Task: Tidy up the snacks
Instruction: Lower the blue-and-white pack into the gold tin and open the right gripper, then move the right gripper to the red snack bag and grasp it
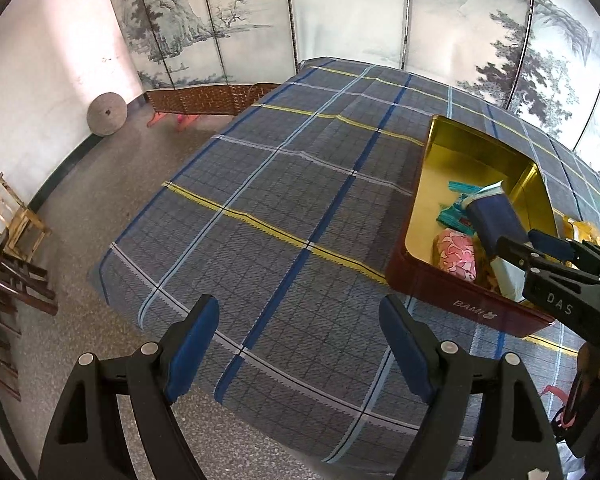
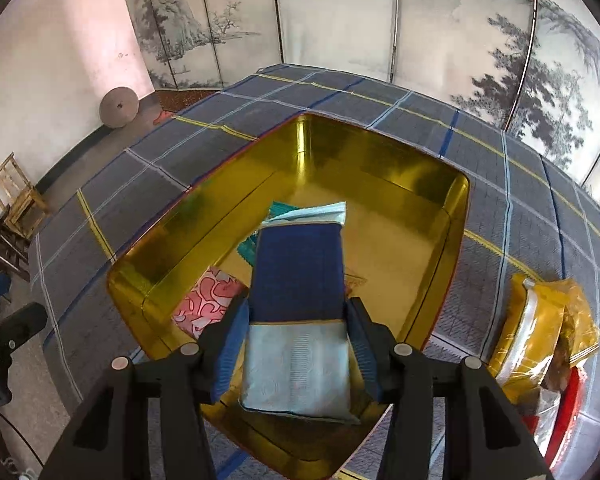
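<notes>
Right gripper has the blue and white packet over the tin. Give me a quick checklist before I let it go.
1. Grip: right gripper is shut on the blue and white packet, a pad on each side. Ok.
2. Position: packet sits over the open gold-lined tin, inside its walls. Ok.
3. Landing spot: teal packets and a pink patterned packet lie under and beside it; bare floor shows further right. Ok.
4. Height above the contents: cannot tell.
5. Left gripper is open and holds nothing, off to the side of the tin. Ok.
6. Remaining work: yellow packets lie on the tablecloth outside the tin. Not ok.
</notes>
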Demonstrator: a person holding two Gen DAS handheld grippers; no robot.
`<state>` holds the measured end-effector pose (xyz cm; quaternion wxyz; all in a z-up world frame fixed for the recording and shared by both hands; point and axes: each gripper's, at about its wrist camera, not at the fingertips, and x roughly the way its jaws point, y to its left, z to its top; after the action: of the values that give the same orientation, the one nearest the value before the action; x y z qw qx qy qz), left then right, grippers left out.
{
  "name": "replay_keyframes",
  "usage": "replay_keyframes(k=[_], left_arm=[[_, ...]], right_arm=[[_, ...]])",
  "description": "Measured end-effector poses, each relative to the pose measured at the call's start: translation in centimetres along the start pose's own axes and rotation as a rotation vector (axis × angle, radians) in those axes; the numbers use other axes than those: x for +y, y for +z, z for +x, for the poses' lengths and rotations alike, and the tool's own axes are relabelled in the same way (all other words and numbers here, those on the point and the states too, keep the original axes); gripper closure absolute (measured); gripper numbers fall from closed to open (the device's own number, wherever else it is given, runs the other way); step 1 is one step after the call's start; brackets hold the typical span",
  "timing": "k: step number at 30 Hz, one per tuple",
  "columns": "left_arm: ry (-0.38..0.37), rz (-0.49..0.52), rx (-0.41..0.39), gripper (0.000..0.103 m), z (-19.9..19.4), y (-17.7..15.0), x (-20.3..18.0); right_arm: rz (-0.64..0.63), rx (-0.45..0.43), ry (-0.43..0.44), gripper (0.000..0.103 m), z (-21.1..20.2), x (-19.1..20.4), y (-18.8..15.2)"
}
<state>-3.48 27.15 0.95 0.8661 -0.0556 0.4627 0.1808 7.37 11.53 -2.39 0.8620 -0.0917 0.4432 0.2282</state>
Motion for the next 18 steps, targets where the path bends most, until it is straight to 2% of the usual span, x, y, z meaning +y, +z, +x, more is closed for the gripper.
replay_keyframes(k=[11, 18], left_arm=[[-0.028, 0.034, -0.017, 0.022, -1.0, 0.0, -2.2], [-0.058, 0.078, -0.031, 0.022, -1.6, -0.1, -4.5]], right_arm=[[0.026, -0.044, 0.045, 0.047, -3.6, -1.7, -0.5], [0.074, -0.073, 0.022, 0.047, -7.0, -5.7, -2.5]])
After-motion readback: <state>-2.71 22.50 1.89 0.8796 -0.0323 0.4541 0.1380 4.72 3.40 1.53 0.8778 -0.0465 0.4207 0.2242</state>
